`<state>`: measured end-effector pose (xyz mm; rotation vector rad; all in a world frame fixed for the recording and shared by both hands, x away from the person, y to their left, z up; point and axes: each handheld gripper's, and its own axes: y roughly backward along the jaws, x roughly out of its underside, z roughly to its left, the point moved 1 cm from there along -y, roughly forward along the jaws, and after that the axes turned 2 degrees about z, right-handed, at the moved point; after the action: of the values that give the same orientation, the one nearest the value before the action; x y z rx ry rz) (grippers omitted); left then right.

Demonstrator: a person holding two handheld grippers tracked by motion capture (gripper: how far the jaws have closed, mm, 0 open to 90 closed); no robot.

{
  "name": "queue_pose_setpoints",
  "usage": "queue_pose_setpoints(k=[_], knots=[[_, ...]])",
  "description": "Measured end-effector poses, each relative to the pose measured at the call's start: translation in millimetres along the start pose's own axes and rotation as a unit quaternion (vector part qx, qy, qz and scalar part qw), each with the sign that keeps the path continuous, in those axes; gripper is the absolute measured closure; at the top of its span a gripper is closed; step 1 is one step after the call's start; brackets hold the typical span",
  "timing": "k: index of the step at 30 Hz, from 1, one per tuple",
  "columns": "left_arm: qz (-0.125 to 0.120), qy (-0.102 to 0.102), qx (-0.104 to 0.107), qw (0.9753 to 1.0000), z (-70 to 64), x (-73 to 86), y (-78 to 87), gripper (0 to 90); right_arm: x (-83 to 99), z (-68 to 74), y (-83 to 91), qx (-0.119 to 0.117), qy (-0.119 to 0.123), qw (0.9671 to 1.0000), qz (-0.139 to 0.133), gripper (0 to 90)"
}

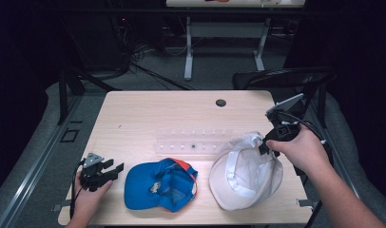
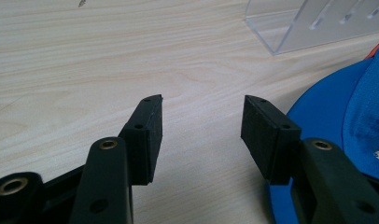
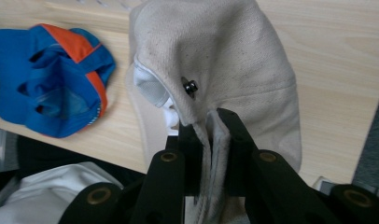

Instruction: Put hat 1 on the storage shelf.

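A cream cap (image 1: pixel 243 173) lies upside down on the right of the wooden table (image 1: pixel 148 114). My right gripper (image 1: pixel 267 142) is shut on its back edge, and in the right gripper view the cream cap (image 3: pixel 225 60) hangs from the gripper (image 3: pixel 210 128) with fabric pinched between the jaws. A blue cap with an orange band (image 1: pixel 160 184) lies upside down at the front middle; this blue cap (image 3: pixel 52 79) is also seen left of the cream one. My left gripper (image 1: pixel 114 169) rests open near the front left, just left of the blue cap (image 2: pixel 346 116), its jaws (image 2: pixel 201 121) holding nothing.
A clear plastic rack (image 1: pixel 193 142) lies across the table's middle, behind both caps, and its end (image 2: pixel 313 23) shows ahead of the left gripper. A dark round hole (image 1: pixel 221 102) sits near the far edge. A black chair (image 1: pixel 286 78) stands past the right corner.
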<state>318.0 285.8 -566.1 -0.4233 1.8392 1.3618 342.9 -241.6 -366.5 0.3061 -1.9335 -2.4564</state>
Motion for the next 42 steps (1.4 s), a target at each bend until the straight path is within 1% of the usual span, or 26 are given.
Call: queue_pose_setpoints(k=[3, 4, 5, 9, 12, 13, 14, 15, 16, 19, 20, 22, 23, 25, 26, 27, 28, 29, 30, 31, 33, 34, 37, 38, 39, 42], knots=[[0.000, 0.001, 0.001, 1.0000, -0.1, 0.1, 0.0, 48.8, -1.4, -2.0, 2.0, -0.022, -0.007, 0.9997, 0.009, 80.4], [0.002, 0.001, 0.002, 1.0000, 0.1, 0.0, 0.3, 48.8, -1.5, -2.0, 2.1, -0.029, -0.012, 0.9995, 0.006, 80.4], [0.002, 0.001, 0.001, 1.0000, 0.2, 0.1, 0.1, 48.8, -1.6, -2.8, 2.8, -0.035, -0.012, 0.9993, 0.009, 80.4], [0.001, 0.003, 0.000, 1.0000, 0.4, 0.2, 0.0, 48.8, -1.6, -3.0, 4.2, -0.072, -0.029, 0.9969, 0.006, 80.4], [0.001, 0.001, 0.001, 1.0000, 0.1, 0.2, 0.0, 48.8, -2.0, -5.7, 6.7, -0.090, -0.025, 0.9954, 0.018, 80.4], [0.002, 0.001, 0.001, 1.0000, 0.0, 0.2, 0.0, 48.8, -1.6, -5.3, 6.2, -0.102, -0.035, 0.9941, 0.009, 80.4], [0.001, 0.002, 0.000, 1.0000, 0.0, 0.3, -0.3, 48.8, -1.6, -6.1, 6.6, -0.110, -0.036, 0.9932, 0.008, 80.4], [0.002, 0.001, 0.001, 1.0000, 0.0, 0.2, -0.2, 48.8, -1.4, -7.9, 7.6, -0.115, -0.032, 0.9928, 0.012, 80.4], [0.002, 0.002, 0.001, 1.0000, 0.1, 0.3, -0.2, 48.8, -1.3, -7.5, 7.6, -0.132, -0.042, 0.9903, 0.004, 80.4], [0.002, 0.001, 0.000, 1.0000, 0.1, 0.3, -0.3, 48.8, -1.1, -11.2, 10.2, -0.162, -0.042, 0.9859, 0.002, 80.5], [0.002, 0.001, 0.000, 1.0000, 0.1, 0.3, -0.3, 48.8, -1.2, -10.7, 10.4, -0.176, -0.053, 0.9830, -0.004, 80.5], [0.000, 0.002, 0.000, 1.0000, 0.0, 0.3, -0.4, 48.8, -1.6, -12.1, 12.5, -0.198, -0.061, 0.9784, -0.004, 80.5], [0.001, 0.002, -0.001, 1.0000, 0.1, 0.3, -0.4, 48.8, -1.8, -13.7, 13.7, -0.210, -0.057, 0.9760, -0.003, 80.5], [0.002, 0.002, 0.000, 1.0000, 0.3, 0.2, -0.3, 48.8, -1.8, -14.3, 15.5, -0.236, -0.065, 0.9694, -0.006, 80.5], [0.002, 0.002, 0.000, 1.0000, 0.3, 0.2, -0.3, 48.8, -2.0, -15.3, 16.1, -0.251, -0.059, 0.9663, -0.011, 80.5], [0.002, 0.002, 0.000, 1.0000, 0.3, 0.2, -0.4, 48.8, -1.8, -15.6, 17.2, -0.259, -0.056, 0.9642, -0.011, 80.5], [0.000, 0.002, 0.000, 1.0000, 0.2, 0.2, -0.5, 48.8, -1.8, -15.1, 18.3, -0.268, -0.057, 0.9617, -0.013, 80.5], [0.001, 0.002, 0.000, 1.0000, 0.1, 0.2, -0.4, 48.8, -2.0, -14.4, 18.4, -0.279, -0.057, 0.9582, -0.023, 80.5], [0.000, 0.001, 0.000, 1.0000, 0.0, 0.2, -0.5, 48.8, -2.1, -13.8, 19.7, -0.286, -0.062, 0.9560, -0.023, 80.6], [0.000, 0.001, 0.000, 1.0000, -0.1, 0.1, -0.4, 48.8, -2.4, -13.7, 19.7, -0.297, -0.060, 0.9527, -0.029, 80.6], [0.000, 0.001, 0.000, 1.0000, -0.1, 0.1, -0.4, 48.8, -3.3, -12.1, 20.2, -0.313, -0.062, 0.9471, -0.035, 80.6], [0.000, 0.001, 0.000, 1.0000, -0.1, 0.1, -0.4, 48.8, -3.9, -10.6, 20.7, -0.319, -0.067, 0.9445, -0.038, 80.6], [0.001, 0.001, 0.001, 1.0000, 0.2, -0.1, 0.0, 48.8, -5.9, -6.6, 21.8, -0.339, -0.066, 0.9373, -0.044, 80.6], [0.001, 0.001, 0.001, 1.0000, 0.2, -0.1, -0.1, 48.8, -6.8, -3.9, 22.4, -0.345, -0.072, 0.9345, -0.050, 80.6], [0.000, 0.002, 0.001, 1.0000, 0.2, -0.1, -0.1, 48.8, -7.9, -2.9, 23.6, -0.350, -0.067, 0.9333, -0.048, 80.6], [0.000, 0.002, 0.001, 1.0000, 0.3, -0.1, -0.1, 48.8, -11.9, 2.8, 26.8, -0.366, -0.065, 0.9267, -0.058, 80.6]])
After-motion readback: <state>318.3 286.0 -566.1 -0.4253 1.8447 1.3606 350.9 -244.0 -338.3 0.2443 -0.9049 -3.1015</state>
